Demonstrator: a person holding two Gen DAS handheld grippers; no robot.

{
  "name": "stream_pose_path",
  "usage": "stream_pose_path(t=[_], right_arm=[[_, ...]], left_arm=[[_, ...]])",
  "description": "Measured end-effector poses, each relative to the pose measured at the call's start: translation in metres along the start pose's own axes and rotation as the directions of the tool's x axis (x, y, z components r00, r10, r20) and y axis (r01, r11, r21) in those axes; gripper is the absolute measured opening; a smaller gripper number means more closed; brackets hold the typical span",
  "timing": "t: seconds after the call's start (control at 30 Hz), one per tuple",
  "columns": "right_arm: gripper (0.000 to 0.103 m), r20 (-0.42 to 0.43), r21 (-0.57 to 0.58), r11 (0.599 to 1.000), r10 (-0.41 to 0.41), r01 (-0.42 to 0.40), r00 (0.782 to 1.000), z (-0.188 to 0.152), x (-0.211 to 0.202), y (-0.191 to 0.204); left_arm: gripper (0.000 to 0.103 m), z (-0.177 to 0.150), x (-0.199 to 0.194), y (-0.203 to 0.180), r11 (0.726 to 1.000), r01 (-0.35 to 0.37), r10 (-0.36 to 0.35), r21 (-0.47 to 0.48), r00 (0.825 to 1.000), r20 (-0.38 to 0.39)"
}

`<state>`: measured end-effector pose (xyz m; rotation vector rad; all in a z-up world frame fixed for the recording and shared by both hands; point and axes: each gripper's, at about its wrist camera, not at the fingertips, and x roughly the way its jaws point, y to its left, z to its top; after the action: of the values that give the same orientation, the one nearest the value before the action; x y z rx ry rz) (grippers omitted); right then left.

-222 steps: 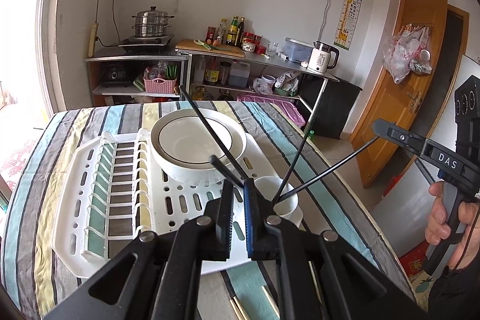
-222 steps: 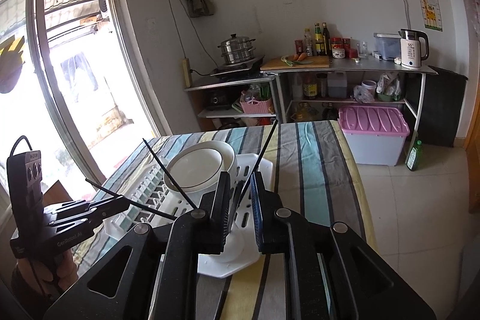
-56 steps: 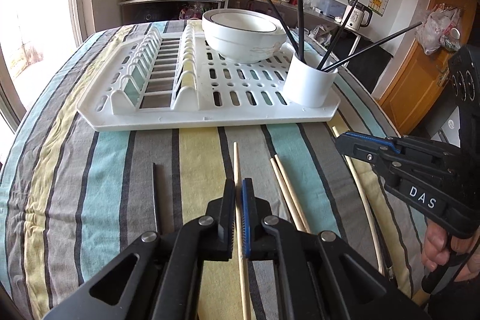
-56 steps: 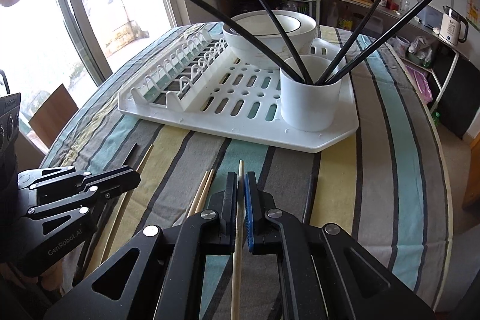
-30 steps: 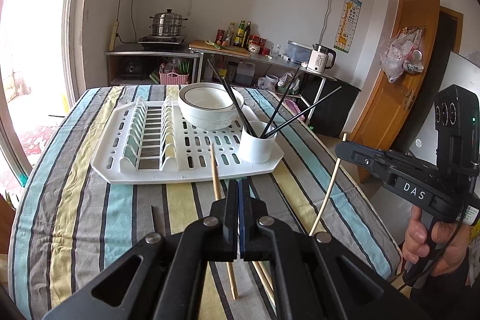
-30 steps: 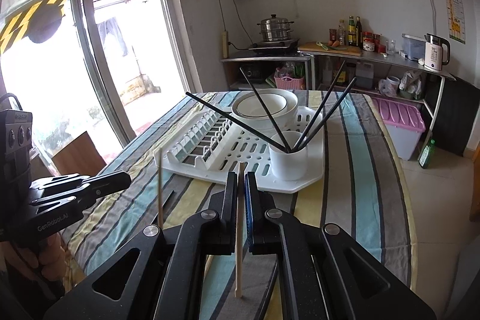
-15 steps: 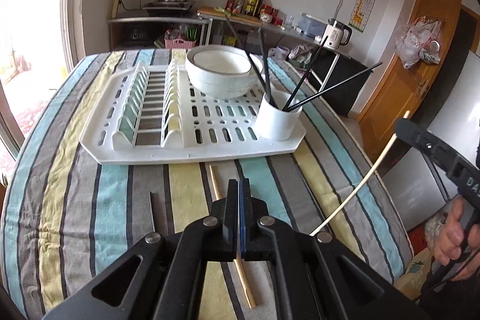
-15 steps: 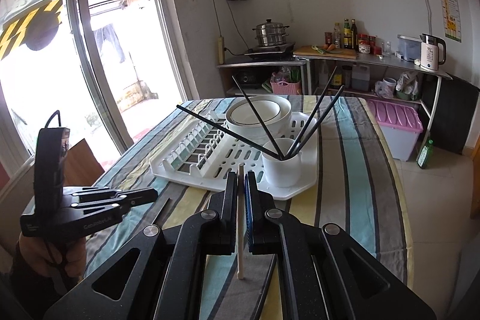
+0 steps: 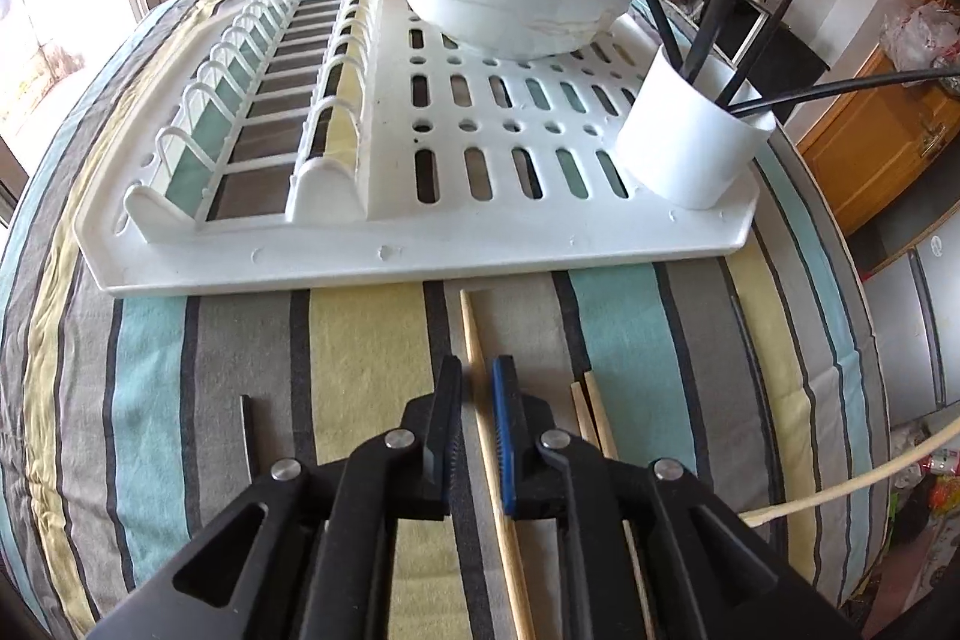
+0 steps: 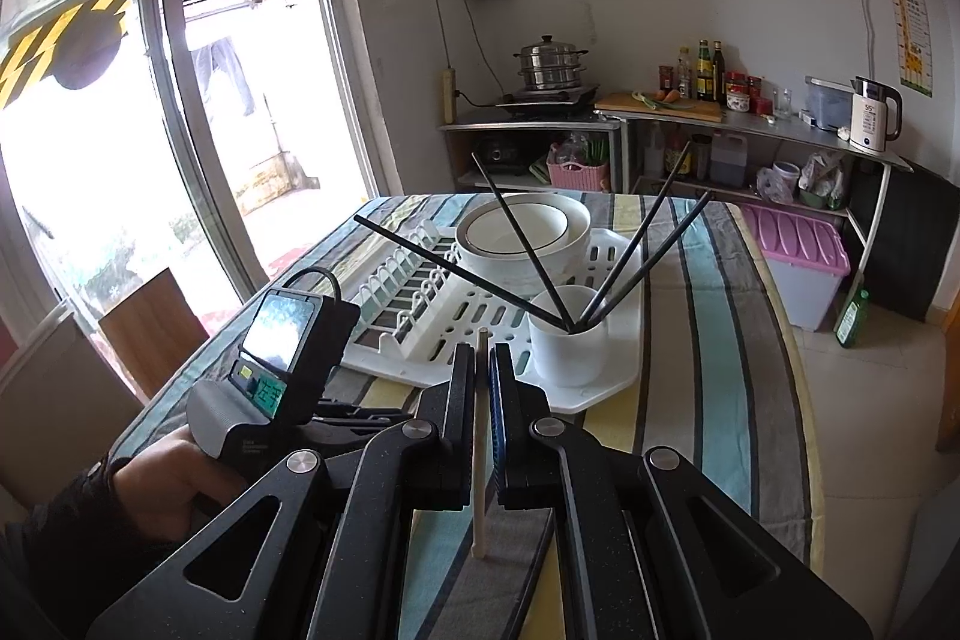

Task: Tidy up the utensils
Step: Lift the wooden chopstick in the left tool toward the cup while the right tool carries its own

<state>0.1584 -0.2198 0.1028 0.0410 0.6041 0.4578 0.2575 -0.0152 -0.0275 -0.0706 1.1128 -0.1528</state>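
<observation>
A wooden chopstick (image 9: 486, 430) lies flat on the striped cloth of the table (image 9: 180, 340), close to the table's near edge, its tip pointing toward the white drying rack (image 9: 384, 244). Your left gripper (image 9: 477, 382) sits low over it with the fingers slightly parted, one on each side of the stick, not clamped. Just to the right of that chopstick two more wooden chopsticks (image 9: 591, 412) lie side by side on the cloth, and a dark chopstick (image 9: 246, 436) lies to the left, well apart from them.

Your right gripper (image 10: 480, 370) has its fingers closed on another wooden chopstick (image 10: 479, 460), held upright above the table, the top end just past the fingertips and the lower end hanging free. In the left wrist view the same pale stick shows at the right edge of the frame.

On the rack's near right corner stands a white cup (image 10: 567, 340) with four black chopsticks (image 10: 522, 232) fanned out of it. Behind the cup a white bowl (image 9: 510, 1) with a dark rim rests on the slotted part of the rack, nearer the table's far edge; the ribbed plate slots on the rack's left side hold nothing.
</observation>
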Motion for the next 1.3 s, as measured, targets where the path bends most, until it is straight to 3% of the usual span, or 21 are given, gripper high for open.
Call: stream_pose_path(t=[0.2,0.3,0.47,0.67,0.93,1.3], right_arm=[[0.005,0.001,0.005,1.0,0.003,-0.003,1.0,0.0,0.0,-0.002],[0.005,0.002,0.007,1.0,0.004,-0.004,1.0,0.0,0.0,-0.003],[0.005,0.002,0.011,1.0,0.004,-0.004,1.0,0.001,-0.001,-0.004],[0.005,0.016,0.012,1.0,-0.003,0.003,1.0,0.005,-0.006,-0.005],[0.005,0.033,0.015,1.0,-0.015,0.014,0.999,0.008,-0.012,-0.004],[0.005,0.054,0.009,0.999,-0.031,0.03,0.998,0.013,-0.021,-0.003]], left_arm=[[0.011,0.001,0.001,-0.009,0.999,-0.04,0.04,0.03,0.999,0.02],[0.006,0.003,0.002,-0.008,0.999,-0.043,0.042,0.033,0.999,0.029],[0.005,0.004,0.001,-0.003,0.999,-0.011,0.01,0.031,0.999,0.039],[0.005,-0.011,-0.038,-0.007,0.998,0.041,-0.047,0.052,0.991,0.127],[0.005,-0.023,-0.103,-0.009,0.991,0.102,-0.123,0.092,0.957,0.264],[0.005,-0.027,-0.162,-0.017,0.977,0.15,-0.198,0.152,0.903,0.381]])
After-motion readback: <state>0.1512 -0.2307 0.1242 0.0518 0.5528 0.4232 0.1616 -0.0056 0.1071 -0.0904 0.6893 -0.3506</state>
